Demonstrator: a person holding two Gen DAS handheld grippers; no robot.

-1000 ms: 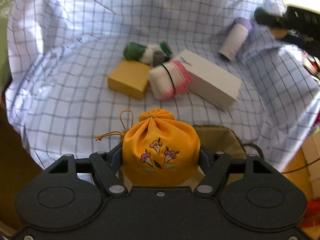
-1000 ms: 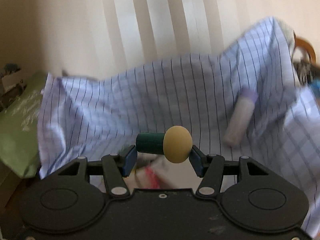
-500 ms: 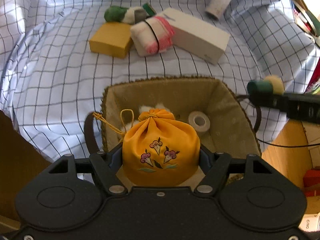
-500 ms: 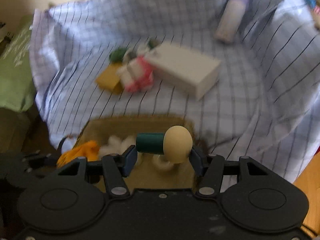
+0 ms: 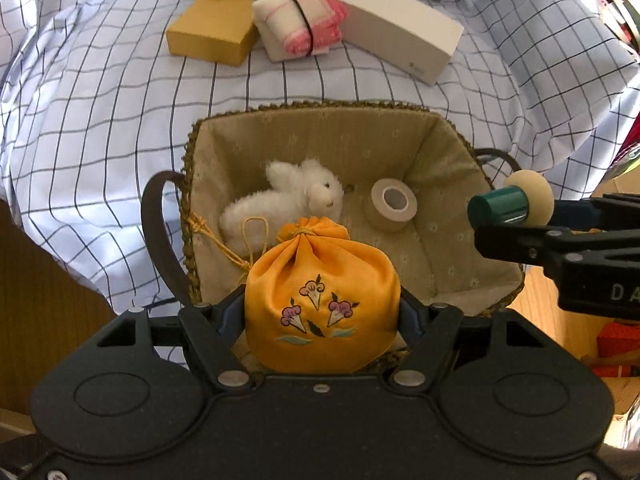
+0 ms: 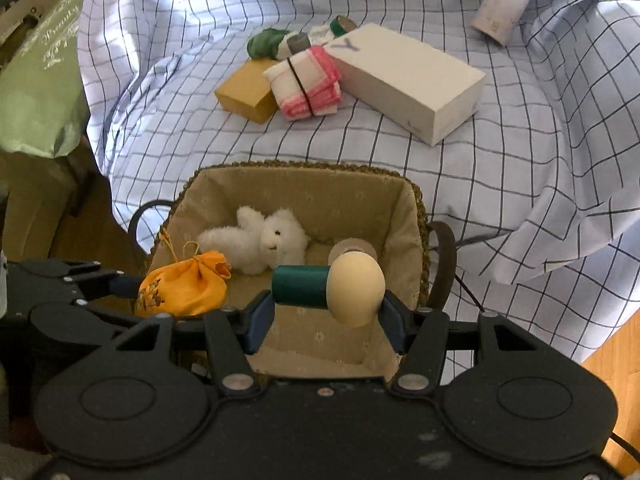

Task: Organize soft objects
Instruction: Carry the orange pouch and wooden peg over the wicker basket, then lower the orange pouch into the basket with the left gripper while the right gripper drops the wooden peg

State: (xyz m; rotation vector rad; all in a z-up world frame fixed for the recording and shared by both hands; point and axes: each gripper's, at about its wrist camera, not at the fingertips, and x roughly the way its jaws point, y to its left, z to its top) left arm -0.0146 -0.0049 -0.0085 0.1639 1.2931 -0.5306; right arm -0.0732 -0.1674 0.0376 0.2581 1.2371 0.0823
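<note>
Where fingers (image 5: 232, 312) clamp: orange pouch (image 5: 322, 300).

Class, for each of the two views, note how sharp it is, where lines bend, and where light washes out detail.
Left wrist view: sharp; checked cloth lines bow outward, top-right corner glares. Right wrist view: sharp; grid curves likewise, white box brightly lit.

The right claw (image 6: 326, 294) grips a green-and-cream mushroom toy (image 6: 330, 286) above the lined basket (image 6: 416, 216), which holds a white plush rabbit (image 6: 260, 242).
</note>
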